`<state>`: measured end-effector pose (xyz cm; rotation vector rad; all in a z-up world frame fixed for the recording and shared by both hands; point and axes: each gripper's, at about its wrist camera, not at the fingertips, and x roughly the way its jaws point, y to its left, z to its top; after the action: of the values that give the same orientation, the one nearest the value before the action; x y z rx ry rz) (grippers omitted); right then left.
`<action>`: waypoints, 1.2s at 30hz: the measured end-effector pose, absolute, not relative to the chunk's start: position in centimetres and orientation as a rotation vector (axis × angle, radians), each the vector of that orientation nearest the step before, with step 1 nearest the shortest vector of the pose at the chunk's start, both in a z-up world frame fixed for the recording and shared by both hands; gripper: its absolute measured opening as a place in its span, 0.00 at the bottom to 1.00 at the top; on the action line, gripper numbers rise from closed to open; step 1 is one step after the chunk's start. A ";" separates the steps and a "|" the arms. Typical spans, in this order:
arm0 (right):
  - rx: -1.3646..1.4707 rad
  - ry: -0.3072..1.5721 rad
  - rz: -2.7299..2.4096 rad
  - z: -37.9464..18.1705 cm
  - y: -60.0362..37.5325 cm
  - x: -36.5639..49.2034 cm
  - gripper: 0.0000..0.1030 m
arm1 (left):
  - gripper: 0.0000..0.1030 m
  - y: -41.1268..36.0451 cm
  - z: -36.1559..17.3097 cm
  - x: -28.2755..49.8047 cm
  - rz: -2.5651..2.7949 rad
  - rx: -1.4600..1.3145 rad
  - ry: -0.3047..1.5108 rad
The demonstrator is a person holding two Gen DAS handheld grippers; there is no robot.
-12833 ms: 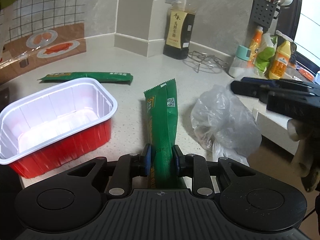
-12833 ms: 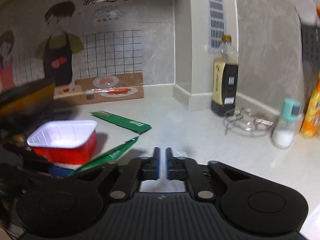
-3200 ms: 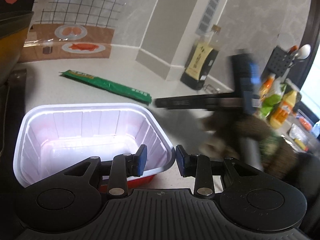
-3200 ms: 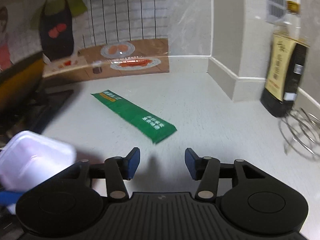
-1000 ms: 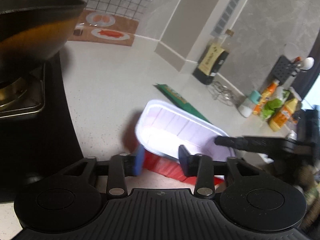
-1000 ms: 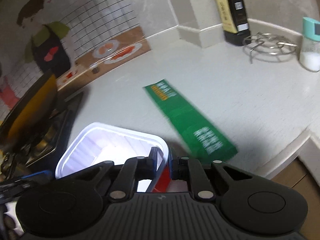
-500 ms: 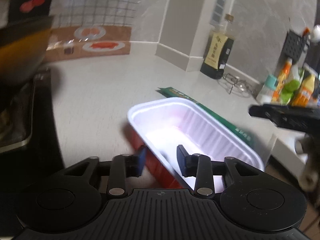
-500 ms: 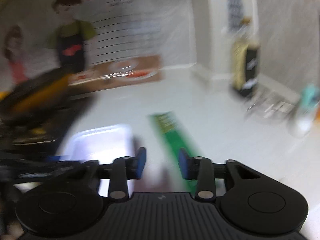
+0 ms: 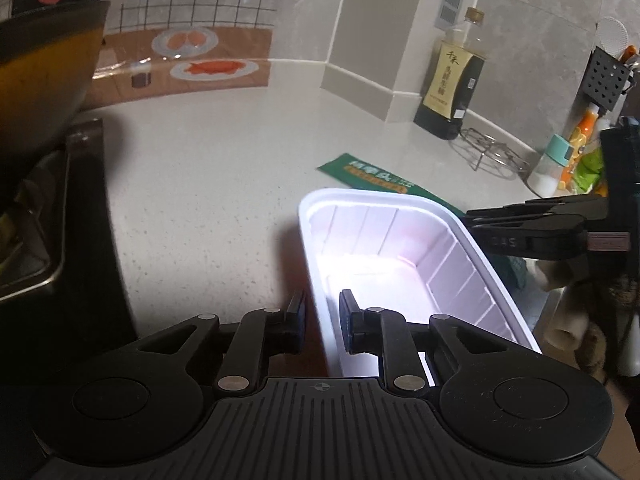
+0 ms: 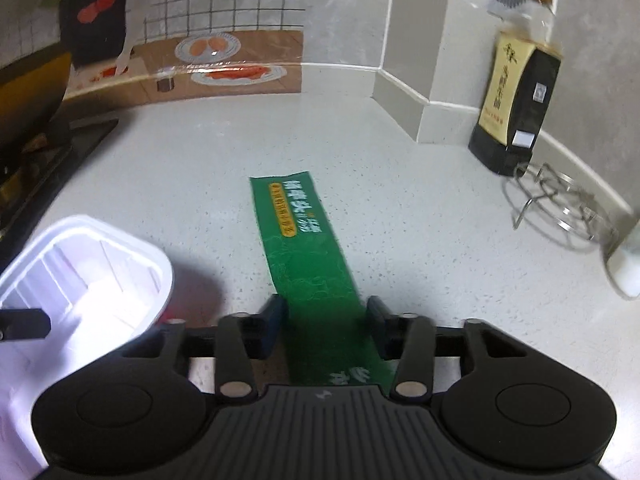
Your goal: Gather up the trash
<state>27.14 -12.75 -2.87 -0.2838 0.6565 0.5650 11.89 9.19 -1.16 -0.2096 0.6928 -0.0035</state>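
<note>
A red tray with a white inside sits near the counter's front edge, also at the left of the right wrist view. My left gripper straddles its near left wall; the jaws are closing, with the pads against the wall on both sides. A long green wrapper lies flat on the counter, its far end showing behind the tray. My right gripper is low over the wrapper's near end. Its jaws are closing, and one pad stands off each long edge without pressing.
A dark sauce bottle and a wire trivet stand at the back right. A wok sits on the stove at the left. Condiment bottles crowd the far right. The counter's front edge drops off just right of the tray.
The right gripper let go of the tray's rim, swung right and came down over the green wrapper. The left jaws narrowed onto the tray's wall.
</note>
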 end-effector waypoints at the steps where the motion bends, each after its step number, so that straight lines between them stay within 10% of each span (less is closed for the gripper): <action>1: -0.271 0.657 0.579 -2.6 -13.1 26.8 0.22 | 0.20 9.2 -1.2 11.9 -0.008 -0.214 0.691; 17: 0.288 0.654 0.758 6.1 -19.3 19.4 0.16 | 0.19 8.6 -0.8 13.3 -0.044 -0.288 0.661; 36: 0.071 0.695 0.792 4.3 -12.8 20.5 0.35 | 0.20 11.6 1.9 13.0 -0.048 -0.482 0.533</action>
<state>20.52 -12.84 4.32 0.0710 0.6953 0.7917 13.02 11.60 1.93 -0.4816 0.5331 -0.0482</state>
